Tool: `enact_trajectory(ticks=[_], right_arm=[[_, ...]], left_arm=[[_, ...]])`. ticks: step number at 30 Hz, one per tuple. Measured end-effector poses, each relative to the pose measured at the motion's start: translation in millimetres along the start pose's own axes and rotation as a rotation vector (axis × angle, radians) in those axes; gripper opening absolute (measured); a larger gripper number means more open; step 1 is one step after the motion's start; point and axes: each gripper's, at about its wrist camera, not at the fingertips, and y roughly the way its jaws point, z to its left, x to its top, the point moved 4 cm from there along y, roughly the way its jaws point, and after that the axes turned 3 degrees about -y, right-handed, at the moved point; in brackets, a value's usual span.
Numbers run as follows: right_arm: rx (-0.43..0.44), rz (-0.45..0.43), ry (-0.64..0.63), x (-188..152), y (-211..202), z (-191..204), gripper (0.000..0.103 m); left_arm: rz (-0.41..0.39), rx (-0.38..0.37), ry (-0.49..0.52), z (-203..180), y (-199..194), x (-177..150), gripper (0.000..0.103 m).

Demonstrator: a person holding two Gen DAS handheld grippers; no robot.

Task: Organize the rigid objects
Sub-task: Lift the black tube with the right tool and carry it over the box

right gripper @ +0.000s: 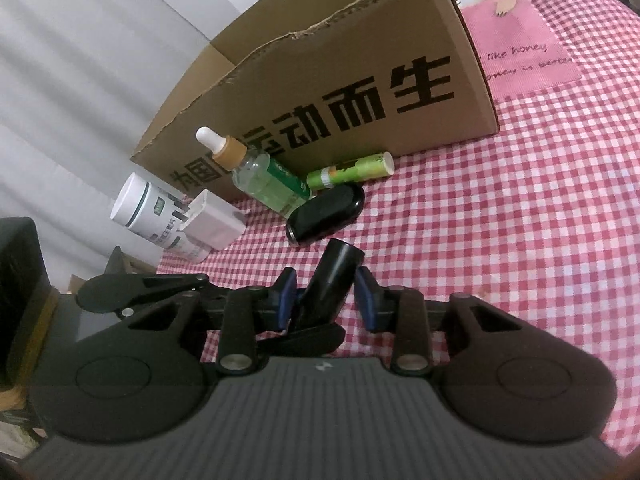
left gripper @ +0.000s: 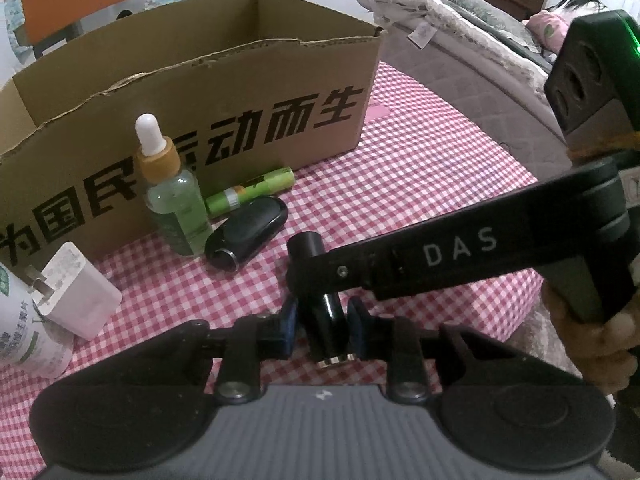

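Gripping one black tube [left gripper: 326,320] from both ends: left gripper [left gripper: 322,330] clamped low, right gripper [right gripper: 325,300] pinching its top. Hovering over checked cloth [left gripper: 400,184], near cardboard box [left gripper: 240,120]. Risking a slip if either lets go crooked.

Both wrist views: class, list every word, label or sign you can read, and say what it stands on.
"国民…动而生", part hidden by the dropper bottle: brown cardboard box, front wall.
"DAS": black arm of the right tool.
"like honey": pink patch on the red-and-white checked cloth; the line below is cut off.
Print on the white round tub, green tube and white charger plug: too small or blurred.
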Motion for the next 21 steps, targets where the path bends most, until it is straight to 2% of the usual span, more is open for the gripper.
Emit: enact_trajectory(ticks=[12, 21], right_arm=[[0.007, 0.015, 0.012, 2.9, 8.7, 1.2, 0.029], [0.014, 0.034, 0.011, 4.1, 12.2, 1.1, 0.029]], left_arm=[[0.017, 0.041, 0.037, 1.2, 1.7, 3.2, 0.030], [-0.009, 0.065, 0.006, 10.4, -0.2, 4.1, 0.024]])
